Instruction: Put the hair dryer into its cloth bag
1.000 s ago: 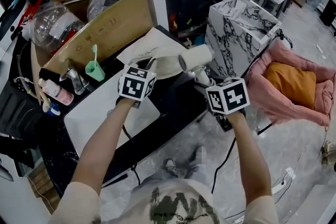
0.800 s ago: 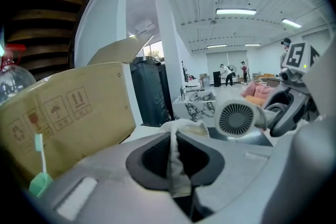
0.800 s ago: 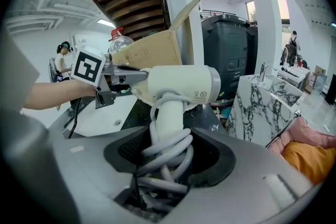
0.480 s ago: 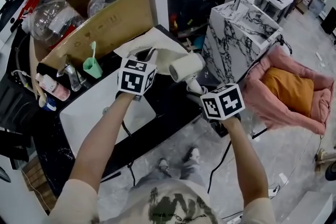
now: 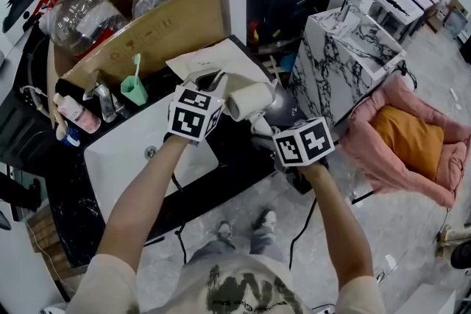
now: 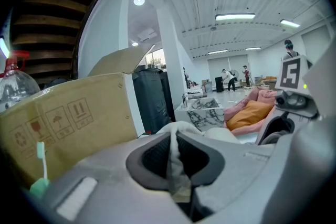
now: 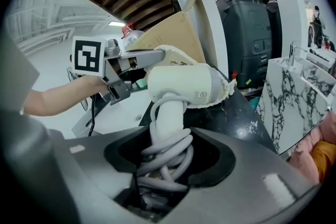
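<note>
The white hair dryer (image 5: 249,101) hangs over the black counter, its cord wound round its handle (image 7: 167,128). My right gripper (image 5: 263,127) is shut on that handle and cord (image 7: 163,160). The cream cloth bag (image 5: 213,62) lies on the counter behind it. My left gripper (image 5: 213,77) is shut on the bag's rim, and the cloth shows pinched between its jaws (image 6: 176,157). In the right gripper view the bag's edge (image 7: 226,89) wraps the far end of the dryer's barrel (image 7: 181,84), with the left gripper (image 7: 136,60) just to its left.
An open cardboard box (image 5: 147,11) with plastic bottles stands behind the bag. A white sink basin (image 5: 132,151), a green toothbrush cup (image 5: 134,88) and small bottles (image 5: 73,114) are to the left. A marble block (image 5: 353,40) and a pink cushioned seat (image 5: 412,136) stand on the floor to the right.
My right gripper has carried the hair dryer left and a little down, closer to the left gripper and the bag. The left gripper keeps its hold on the bag's rim.
</note>
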`<state>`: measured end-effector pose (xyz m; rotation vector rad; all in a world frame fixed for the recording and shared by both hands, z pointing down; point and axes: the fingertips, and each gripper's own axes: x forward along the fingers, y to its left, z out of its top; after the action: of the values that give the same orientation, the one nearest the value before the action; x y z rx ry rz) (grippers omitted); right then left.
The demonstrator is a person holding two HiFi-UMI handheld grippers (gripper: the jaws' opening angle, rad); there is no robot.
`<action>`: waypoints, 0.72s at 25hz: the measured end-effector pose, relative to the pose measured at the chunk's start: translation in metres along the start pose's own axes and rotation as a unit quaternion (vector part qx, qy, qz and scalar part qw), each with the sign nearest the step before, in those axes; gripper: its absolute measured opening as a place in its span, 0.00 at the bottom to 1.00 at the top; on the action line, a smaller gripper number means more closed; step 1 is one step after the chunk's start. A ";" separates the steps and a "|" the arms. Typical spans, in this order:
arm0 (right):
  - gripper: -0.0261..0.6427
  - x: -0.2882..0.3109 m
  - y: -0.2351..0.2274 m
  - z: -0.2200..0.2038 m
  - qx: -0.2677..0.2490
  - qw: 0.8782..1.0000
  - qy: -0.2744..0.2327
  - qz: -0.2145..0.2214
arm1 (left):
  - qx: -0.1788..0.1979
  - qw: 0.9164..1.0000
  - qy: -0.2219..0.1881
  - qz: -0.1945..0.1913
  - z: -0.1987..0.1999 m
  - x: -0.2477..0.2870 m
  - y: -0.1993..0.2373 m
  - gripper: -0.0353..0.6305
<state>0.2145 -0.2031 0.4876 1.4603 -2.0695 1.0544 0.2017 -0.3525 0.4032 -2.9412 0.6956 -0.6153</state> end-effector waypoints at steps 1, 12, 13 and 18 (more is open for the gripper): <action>0.39 0.003 0.001 0.001 -0.001 1.000 0.002 0.005 | -0.001 1.000 0.001 0.001 -0.001 0.000 -0.001 0.09; 0.39 0.035 -0.004 0.015 -0.018 0.999 0.024 0.022 | -0.004 1.000 0.008 -0.026 -0.014 -0.003 -0.016 0.09; 0.39 0.038 -0.006 0.016 -0.022 0.999 0.027 0.021 | -0.003 0.999 0.010 -0.031 -0.015 -0.003 -0.018 0.09; 0.39 0.051 -0.012 0.028 -0.037 0.998 0.039 0.026 | -0.010 0.999 0.014 -0.040 -0.018 -0.005 -0.022 0.09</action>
<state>0.2090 -0.2582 0.5087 1.3152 -2.0801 1.0254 0.1997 -0.3296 0.4208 -2.9973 0.5934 -0.6617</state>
